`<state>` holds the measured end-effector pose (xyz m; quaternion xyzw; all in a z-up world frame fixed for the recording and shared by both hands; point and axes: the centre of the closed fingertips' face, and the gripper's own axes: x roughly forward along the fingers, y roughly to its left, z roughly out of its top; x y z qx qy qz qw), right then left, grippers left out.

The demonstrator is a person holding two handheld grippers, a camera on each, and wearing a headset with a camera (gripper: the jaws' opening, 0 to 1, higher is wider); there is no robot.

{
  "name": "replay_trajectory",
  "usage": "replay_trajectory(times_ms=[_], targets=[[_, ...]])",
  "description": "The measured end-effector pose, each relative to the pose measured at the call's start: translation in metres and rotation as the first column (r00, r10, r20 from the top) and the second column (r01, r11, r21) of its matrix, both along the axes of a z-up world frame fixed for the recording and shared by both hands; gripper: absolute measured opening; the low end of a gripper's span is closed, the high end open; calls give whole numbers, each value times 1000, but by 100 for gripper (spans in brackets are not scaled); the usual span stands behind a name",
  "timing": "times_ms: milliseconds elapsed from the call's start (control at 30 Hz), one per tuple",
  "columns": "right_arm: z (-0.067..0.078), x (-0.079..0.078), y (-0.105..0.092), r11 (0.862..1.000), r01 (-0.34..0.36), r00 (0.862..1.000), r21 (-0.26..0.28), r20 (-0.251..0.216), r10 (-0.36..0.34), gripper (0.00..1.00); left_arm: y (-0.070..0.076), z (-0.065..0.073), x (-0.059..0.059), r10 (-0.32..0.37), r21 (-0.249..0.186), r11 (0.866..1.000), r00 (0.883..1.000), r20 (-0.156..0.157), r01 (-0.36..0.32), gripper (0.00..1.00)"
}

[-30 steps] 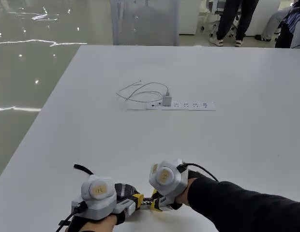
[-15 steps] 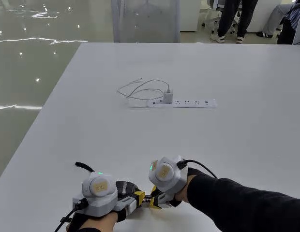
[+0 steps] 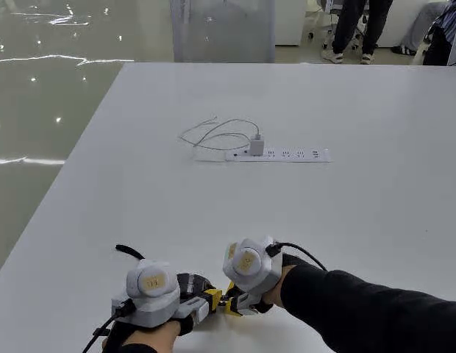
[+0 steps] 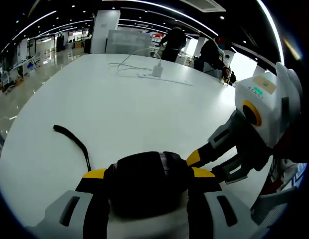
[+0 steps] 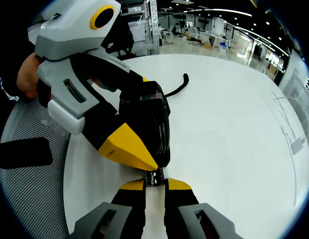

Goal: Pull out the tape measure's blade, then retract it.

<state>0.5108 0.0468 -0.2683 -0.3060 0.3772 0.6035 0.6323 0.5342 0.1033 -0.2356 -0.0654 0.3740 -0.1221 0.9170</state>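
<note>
Bench: white tabletop (image 3: 338, 213), glossy grey-green floor (image 3: 44, 110) beyond its left edge.

Task object: black, rounded tape measure case (image 5: 144, 117), at the near edge of the table, close to the person. A black wrist strap (image 4: 75, 143) trails from the case and lies curved on the table surface.

Left gripper (image 4: 147, 172): yellow-tipped jaws clamped on the case, one on each side. In the left gripper view the case sits squarely between them. From the head view I cannot tell whether the case rests on the table or is held just above it.

Right gripper (image 3: 229, 301): jaws drawn together, pinching the small metal end hook (image 5: 154, 176) of the blade. In the right gripper view the hook sits right at the mouth of the case. Almost no blade length shows between the case and the jaw tips. The two grippers are tip to tip and nearly touching.

The person's dark sleeve (image 3: 375, 312) runs in from the lower right, behind the right gripper.

Mid-table, well apart from the grippers:
- a flat white power strip (image 3: 290, 155)
- a small white charger block (image 3: 256, 145) plugged into its left end
- a thin white cable (image 3: 213, 136) looped loosely to the left of the charger

Background: people's legs (image 3: 353, 29) stand past the far edge of the table.
</note>
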Motion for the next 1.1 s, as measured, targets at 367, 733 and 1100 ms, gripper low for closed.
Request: replay_trajectory(times_ms=[367, 733, 1100], targets=[[-1, 0, 4, 1000, -24, 1000, -5, 11, 24, 9, 0, 0, 0, -1, -1, 1000, 1000, -2, 1, 58], [-1, 0, 10, 1000, -25, 1000, 3, 12, 25, 10, 0, 0, 0, -2, -2, 1000, 1000, -3, 2, 58], [-1, 0, 12, 999, -36, 999, 3, 14, 36, 10, 0, 0, 1, -3, -3, 1000, 1000, -1, 3, 58]])
